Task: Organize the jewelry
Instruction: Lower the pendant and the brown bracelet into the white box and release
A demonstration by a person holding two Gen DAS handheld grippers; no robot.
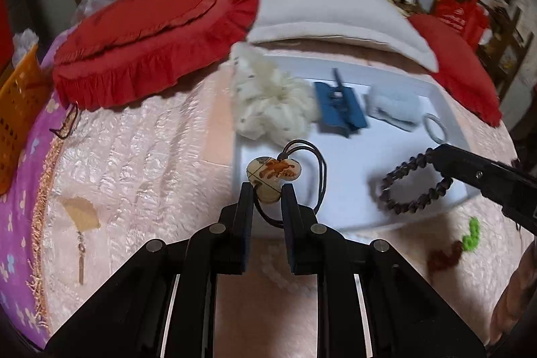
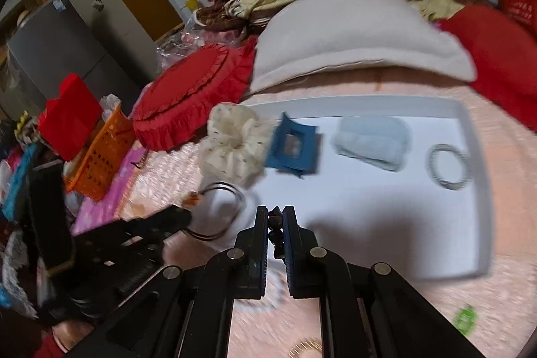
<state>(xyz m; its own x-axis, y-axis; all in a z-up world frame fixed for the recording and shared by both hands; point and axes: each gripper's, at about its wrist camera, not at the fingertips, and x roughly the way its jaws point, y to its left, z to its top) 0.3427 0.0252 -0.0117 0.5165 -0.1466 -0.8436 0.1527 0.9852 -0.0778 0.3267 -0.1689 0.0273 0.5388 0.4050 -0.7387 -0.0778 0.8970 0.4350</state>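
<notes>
The left gripper [image 1: 266,190] pinches a heart-shaped pendant [image 1: 273,173] on a dark cord [image 1: 315,176]. The pendant sits just past the fingertips, right at the near left edge of the white tray [image 1: 335,217] on the bed. The right gripper [image 2: 275,217] is pressed onto a dark bead bracelet [image 1: 416,187]. The bracelet hangs over the near right part of the tray, so both pieces only need to go down. The tray lies straight ahead of both grippers. The cream scrunchie [image 1: 268,103], blue clip [image 1: 339,106] and pale hair band [image 1: 434,126] lie farther back in it.
</notes>
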